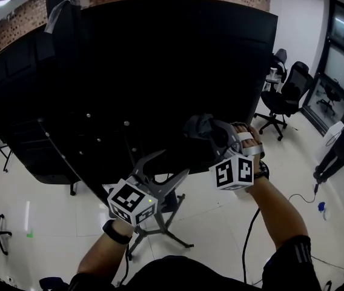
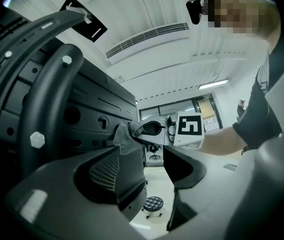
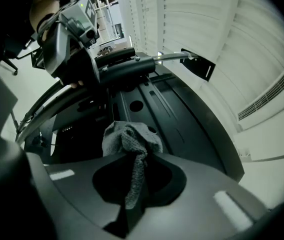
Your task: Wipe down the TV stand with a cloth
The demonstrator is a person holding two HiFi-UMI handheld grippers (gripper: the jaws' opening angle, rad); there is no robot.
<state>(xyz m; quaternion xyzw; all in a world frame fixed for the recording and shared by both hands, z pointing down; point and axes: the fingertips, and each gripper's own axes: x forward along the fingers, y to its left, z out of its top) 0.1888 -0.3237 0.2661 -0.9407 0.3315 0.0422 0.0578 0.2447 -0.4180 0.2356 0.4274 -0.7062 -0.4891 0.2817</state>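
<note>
A crumpled grey woven cloth (image 3: pixel 129 141) is held pinched in the right claw (image 3: pixel 132 184). It appears to be pressed against the black metal TV stand (image 3: pixel 182 114) directly ahead. The left claw (image 2: pixel 154 179) is kept wide and empty, lower and farther off.

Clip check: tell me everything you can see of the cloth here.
The cloth is a grey rag, knit-textured, bunched into a crumpled wad. The right gripper is shut on its twisted tail, the wad bulging beyond the jaws. It appears pressed against the black slotted metal of the TV stand; the open left gripper is clear of it.
</note>
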